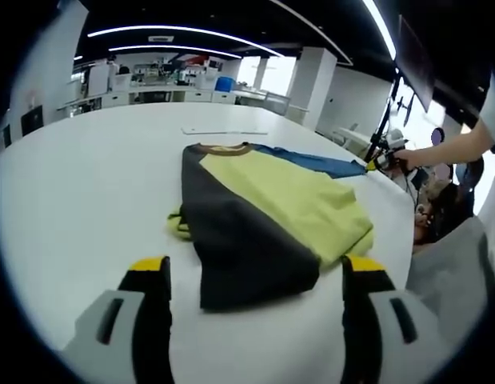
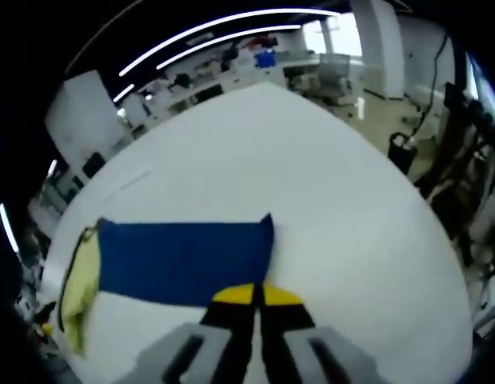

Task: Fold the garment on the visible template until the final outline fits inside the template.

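Note:
The garment (image 1: 255, 216) lies on the white table (image 1: 87, 184), with a dark grey panel, a yellow-green panel and a blue sleeve (image 1: 311, 160) drawn out to the right. My left gripper (image 1: 257, 268) is open just short of the garment's near hem, with a jaw on either side of it. In the left gripper view my right gripper (image 1: 383, 162) holds the sleeve's tip, a person's arm behind it. In the right gripper view my right gripper (image 2: 255, 294) is shut on the edge of the blue sleeve (image 2: 183, 260), which lies flat. Yellow-green cloth (image 2: 77, 296) shows at the left.
A thin pale strip (image 1: 223, 130) lies on the table beyond the collar. The table's edge (image 1: 407, 232) curves close on the right, with a person seated beyond it. Desks and office gear (image 1: 159, 84) stand far back. A stand with cables (image 2: 463, 144) is off the table.

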`<state>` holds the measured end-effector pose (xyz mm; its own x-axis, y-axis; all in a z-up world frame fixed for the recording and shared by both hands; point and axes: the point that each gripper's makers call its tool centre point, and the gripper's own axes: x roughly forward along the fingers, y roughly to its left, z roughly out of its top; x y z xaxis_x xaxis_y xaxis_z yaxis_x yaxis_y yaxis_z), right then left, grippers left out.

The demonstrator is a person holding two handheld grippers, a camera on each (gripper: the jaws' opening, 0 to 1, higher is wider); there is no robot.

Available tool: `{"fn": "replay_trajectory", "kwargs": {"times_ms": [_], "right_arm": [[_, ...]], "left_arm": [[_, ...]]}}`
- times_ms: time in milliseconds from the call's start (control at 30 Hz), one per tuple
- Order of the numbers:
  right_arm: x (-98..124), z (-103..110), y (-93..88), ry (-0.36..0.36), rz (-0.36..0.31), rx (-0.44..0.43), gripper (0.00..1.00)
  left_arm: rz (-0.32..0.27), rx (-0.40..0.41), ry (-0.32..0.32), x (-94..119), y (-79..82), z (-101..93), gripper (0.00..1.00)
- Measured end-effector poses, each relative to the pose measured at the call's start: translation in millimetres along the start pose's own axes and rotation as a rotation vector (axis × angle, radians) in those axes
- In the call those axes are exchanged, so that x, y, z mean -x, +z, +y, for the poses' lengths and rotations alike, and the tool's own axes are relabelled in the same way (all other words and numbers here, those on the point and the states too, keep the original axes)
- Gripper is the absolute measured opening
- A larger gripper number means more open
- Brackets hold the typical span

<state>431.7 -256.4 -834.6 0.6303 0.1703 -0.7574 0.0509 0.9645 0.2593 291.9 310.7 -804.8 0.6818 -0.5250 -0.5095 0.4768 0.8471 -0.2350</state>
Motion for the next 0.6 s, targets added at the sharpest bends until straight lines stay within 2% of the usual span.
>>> {"fn": "replay_trajectory", "kwargs": {"times_ms": [100, 133, 233, 333, 400, 467, 533, 600], "right_arm": [[0.6, 0.9, 1.7, 0.002, -0.005, 0.005, 0.0], [0.8, 2.7, 2.3, 0.01, -0.01, 0.006, 0.03], [1.8, 13.5, 2.2, 0.038, -0.02, 0.059, 0.25], [4.5, 23.1, 2.0, 0.064, -0.036, 0.098, 0.4], [3.6, 20.9, 5.2, 0.08, -0.049, 0.118, 0.51], [8.2, 32.2, 5.2, 0.098, -0.063, 0.153, 0.64], [7.2, 34.0, 5.9, 0.122, -0.065, 0.179, 0.77], [11.6, 47.4, 10.3, 0.166, -0.094, 0.234, 0.87]], "left_arm": [[-0.001, 0.0, 0.001, 0.9, 0.2, 1.2, 0.85], [-0.003, 0.0, 0.001, 1.1, 0.4, 1.4, 0.85], [-0.005, 0.003, 0.002, 2.0, 0.9, 1.1, 0.85], [-0.008, 0.005, 0.0, 2.9, 0.9, 1.5, 0.85], [-0.009, 0.006, -0.001, 3.2, 1.0, 1.9, 0.85], [-0.011, 0.005, -0.002, 3.5, 1.2, 2.2, 0.85], [-0.012, 0.005, -0.004, 3.7, 1.4, 2.1, 0.85], [-0.013, 0.003, -0.007, 4.2, 1.8, 1.4, 0.85]]}}
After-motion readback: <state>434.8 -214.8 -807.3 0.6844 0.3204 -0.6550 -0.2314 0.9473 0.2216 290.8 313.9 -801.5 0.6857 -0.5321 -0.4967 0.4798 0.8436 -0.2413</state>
